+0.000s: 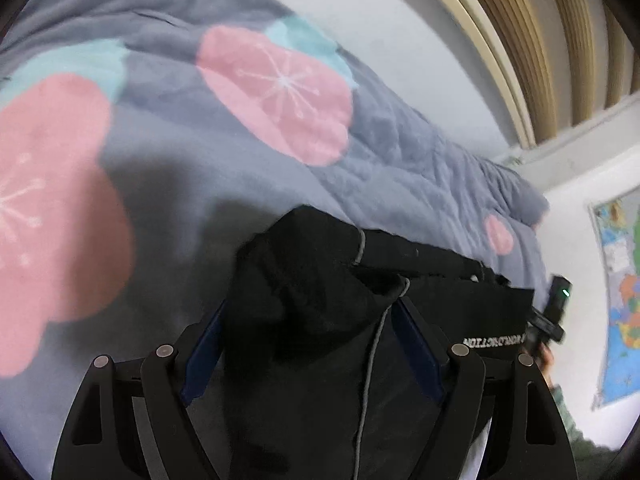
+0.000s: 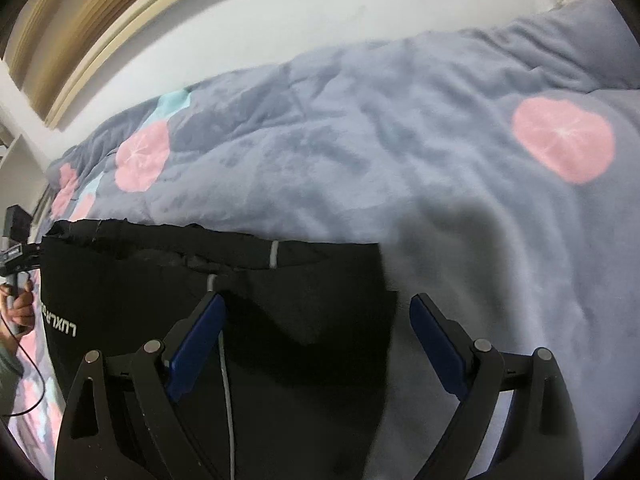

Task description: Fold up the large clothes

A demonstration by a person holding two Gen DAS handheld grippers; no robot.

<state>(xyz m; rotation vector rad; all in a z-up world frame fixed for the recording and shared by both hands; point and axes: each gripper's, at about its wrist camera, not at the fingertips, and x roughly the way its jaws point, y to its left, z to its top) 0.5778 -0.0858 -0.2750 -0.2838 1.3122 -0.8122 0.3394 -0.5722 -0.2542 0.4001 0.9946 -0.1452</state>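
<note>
A black garment [image 1: 460, 300] with white lettering [image 1: 492, 340] lies flat on a grey blanket [image 1: 180, 140] printed with pink flowers. My left gripper [image 1: 312, 302] is open over the garment's left corner. A raised bunch of black fabric and a grey drawcord [image 1: 372, 360] sit between its fingers, and the pads do not clearly press on them. My right gripper [image 2: 317, 298] is open over the right corner of the garment [image 2: 140, 288]. One blue-padded finger is above the cloth and the other above the blanket [image 2: 360, 140]. Each view shows the other gripper in a hand at the garment's far side.
A white wall and a slatted wooden frame [image 1: 520, 40] run behind the bed. A coloured map poster [image 1: 620, 300] hangs on the wall to the right. A thin black cable [image 2: 28, 380] trails below the hand [image 2: 20, 308] at the left edge.
</note>
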